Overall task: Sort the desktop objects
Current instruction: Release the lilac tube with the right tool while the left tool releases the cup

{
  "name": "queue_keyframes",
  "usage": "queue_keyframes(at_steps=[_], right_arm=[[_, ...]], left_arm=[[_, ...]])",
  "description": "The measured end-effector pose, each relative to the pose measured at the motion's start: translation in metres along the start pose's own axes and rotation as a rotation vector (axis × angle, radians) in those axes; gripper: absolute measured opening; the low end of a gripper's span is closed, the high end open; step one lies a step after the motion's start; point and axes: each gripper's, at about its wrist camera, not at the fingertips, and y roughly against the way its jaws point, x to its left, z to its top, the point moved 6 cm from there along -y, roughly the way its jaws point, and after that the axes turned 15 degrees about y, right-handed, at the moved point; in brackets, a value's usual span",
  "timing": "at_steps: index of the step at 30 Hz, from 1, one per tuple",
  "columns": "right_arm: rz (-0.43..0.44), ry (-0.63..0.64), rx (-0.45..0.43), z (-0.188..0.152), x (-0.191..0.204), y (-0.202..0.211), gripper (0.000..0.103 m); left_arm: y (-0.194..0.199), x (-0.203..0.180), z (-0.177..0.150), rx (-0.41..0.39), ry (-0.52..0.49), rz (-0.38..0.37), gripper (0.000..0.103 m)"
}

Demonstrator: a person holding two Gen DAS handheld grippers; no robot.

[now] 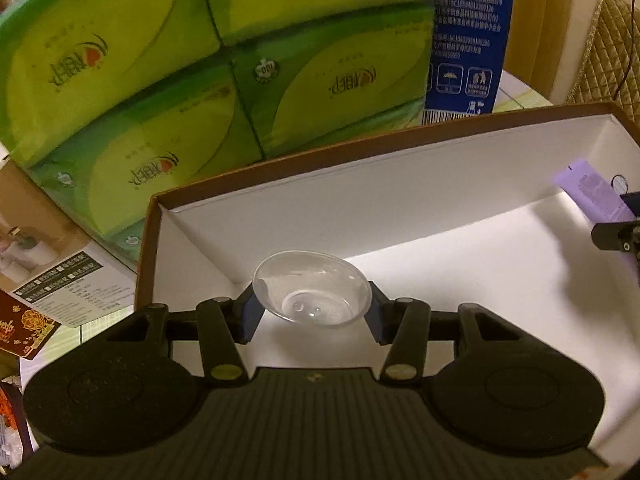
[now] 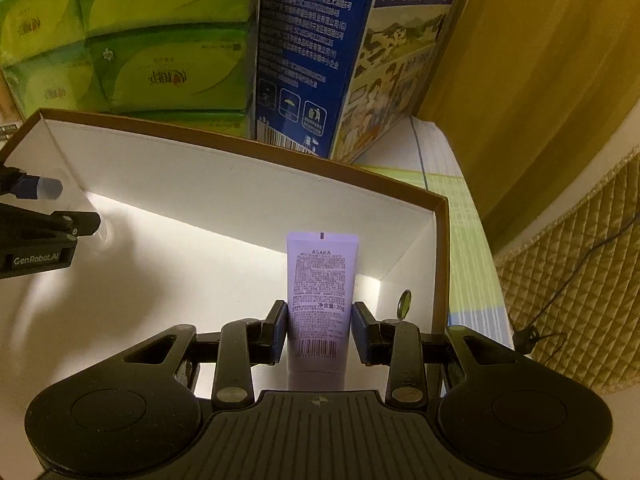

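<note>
Nearest the left wrist camera, the left gripper (image 1: 314, 304) grasps a clear plastic cup (image 1: 314, 294) between its blue pads, the cup tipped so its mouth faces up and toward the lens. It hangs over the near-left corner of a white-lined box (image 1: 360, 184) with a brown rim, above the bare floor. Nearest the right wrist camera, the right gripper (image 2: 319, 330) is clenched on a lilac tube (image 2: 321, 292). The pads squeeze its lower half just above the barcode, and the tube's long axis runs straight ahead along the fingers, its flat crimped end pointing at the far wall. This tube sits over the right end of the same box (image 2: 240, 184), close to the right wall — both carried things are already inside the rim. The relation that matters, as I judge it, is downward: each thing lies directly beyond its own gripper with box floor under it, so the next move is likely a short lowering and a release. The two grippers are well apart, left at the left end and right at the right end, so neither crowds the other. Beyond the box stand green tissue packs (image 1: 132, 80) and a blue carton (image 2: 308, 60). A quilted cushion (image 2: 580, 288) lies off to the right.
</note>
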Motion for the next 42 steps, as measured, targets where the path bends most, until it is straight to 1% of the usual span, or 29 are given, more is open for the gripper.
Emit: queue_keyframes(at_steps=[4,6,10,12,13,14,15,18,19,21,24,26,30,33,37,42], right_arm=[[0.001,0.007,-0.006,0.002,-0.001,-0.003,0.032],[0.002,-0.009,-0.021,0.003,-0.002,-0.002,0.032],[0.018,-0.022,-0.041,0.004,-0.005,0.000,0.032],[0.031,-0.026,-0.050,0.003,-0.006,0.003,0.035],[0.039,-0.030,-0.057,0.002,-0.007,0.005,0.037],[0.044,-0.033,-0.065,0.001,-0.007,0.008,0.043],[0.051,-0.031,-0.073,0.000,-0.007,0.010,0.050],[0.072,-0.015,-0.108,-0.005,-0.003,0.020,0.063],[0.081,-0.009,-0.121,-0.007,-0.001,0.024,0.065],[0.108,-0.007,-0.143,-0.010,0.003,0.032,0.077],[0.128,-0.009,-0.176,-0.015,0.009,0.047,0.088],[0.135,-0.014,-0.188,-0.020,0.012,0.056,0.090],[0.153,-0.029,-0.203,-0.027,0.015,0.072,0.096],[0.155,-0.040,-0.205,-0.034,0.017,0.082,0.098],[0.166,-0.049,-0.216,-0.042,0.019,0.097,0.101],[0.176,-0.060,-0.230,-0.055,0.021,0.116,0.101]], left_arm=[[-0.004,0.000,0.001,-0.003,-0.005,0.015,0.048],[-0.004,0.000,0.002,-0.004,-0.007,0.016,0.051],[-0.001,-0.001,0.003,-0.004,-0.008,0.000,0.060],[0.004,-0.003,0.003,-0.014,-0.015,-0.006,0.065],[0.006,-0.004,0.003,-0.019,-0.015,-0.009,0.069],[0.008,-0.004,0.002,-0.025,-0.013,-0.009,0.073],[0.011,-0.005,0.002,-0.028,-0.013,-0.014,0.074],[0.015,-0.005,0.001,-0.023,-0.013,-0.033,0.075],[0.017,-0.009,0.001,-0.023,-0.014,-0.036,0.076],[0.025,-0.009,-0.002,-0.029,-0.017,-0.043,0.077],[0.036,-0.008,-0.008,-0.030,-0.006,-0.058,0.080],[0.045,-0.005,-0.013,-0.028,0.008,-0.070,0.080],[0.073,0.008,-0.026,-0.038,0.041,-0.070,0.081],[0.088,0.013,-0.033,-0.043,0.072,-0.079,0.082],[0.109,0.017,-0.042,-0.055,0.089,-0.079,0.083],[0.138,0.022,-0.052,-0.071,0.112,-0.082,0.084]])
